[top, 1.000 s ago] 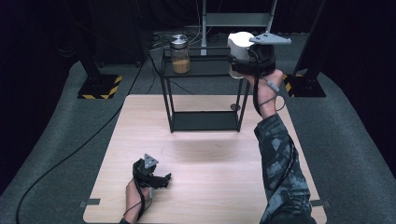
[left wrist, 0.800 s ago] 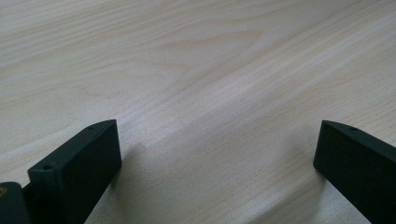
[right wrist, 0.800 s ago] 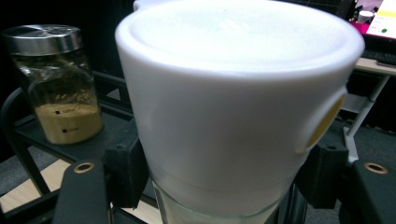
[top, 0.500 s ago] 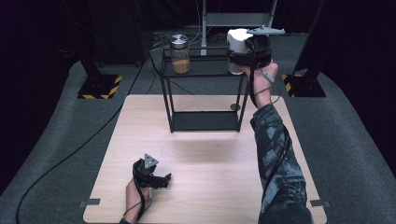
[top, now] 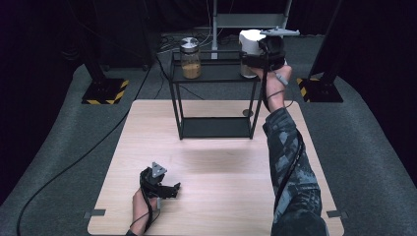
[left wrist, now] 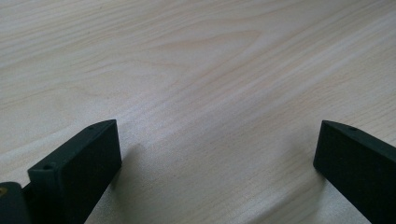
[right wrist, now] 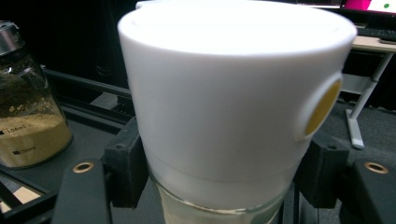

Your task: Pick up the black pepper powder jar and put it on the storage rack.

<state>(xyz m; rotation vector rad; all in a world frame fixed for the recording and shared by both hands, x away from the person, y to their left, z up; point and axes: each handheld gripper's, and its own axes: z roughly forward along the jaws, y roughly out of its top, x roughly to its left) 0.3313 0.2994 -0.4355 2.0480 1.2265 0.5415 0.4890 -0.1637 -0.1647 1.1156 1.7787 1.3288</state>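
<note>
Two black fingers (right wrist: 123, 165) flank the white-lidded jar (right wrist: 233, 102).

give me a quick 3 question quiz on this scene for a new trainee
1. True or false: the left tool is shut on a jar.
2. Multiple choice: the right tool grips which thing? A) the white-capped jar B) the metal-lidded jar C) the shelf rack
3. Fill the gap: the metal-lidded jar stands on the rack's ____ shelf.

Key
1. False: its jaws stand open over the bare wooden table.
2. A: the jaws press it from both sides, just below the white cap.
3. Top.
</note>
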